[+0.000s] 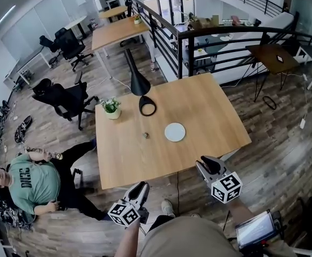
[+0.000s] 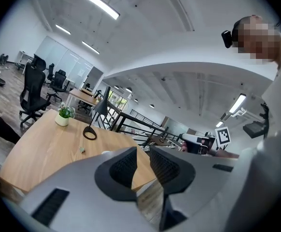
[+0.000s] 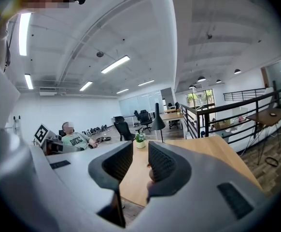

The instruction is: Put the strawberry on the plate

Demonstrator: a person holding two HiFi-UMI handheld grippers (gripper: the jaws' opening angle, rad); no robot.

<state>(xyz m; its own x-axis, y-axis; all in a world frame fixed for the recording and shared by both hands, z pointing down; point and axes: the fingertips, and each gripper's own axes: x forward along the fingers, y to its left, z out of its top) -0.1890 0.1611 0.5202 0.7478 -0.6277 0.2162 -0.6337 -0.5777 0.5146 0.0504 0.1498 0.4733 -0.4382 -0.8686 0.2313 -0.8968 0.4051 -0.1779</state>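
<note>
Strawberry (image 1: 145, 135) is sitting on the wooden table (image 1: 209, 111), just left of the white plate (image 1: 175, 131) — not on it. Left gripper (image 1: 143, 186) and right gripper (image 1: 203, 163) are hovering off the table's near edge — jaws closed, gripping nothing.

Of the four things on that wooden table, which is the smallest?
The strawberry, a tiny speck near the white plate; the plate, the potted plant and the black lamp are all far bigger.

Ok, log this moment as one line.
strawberry: on table, off plate | left gripper: shut, empty | right gripper: shut, empty
</note>
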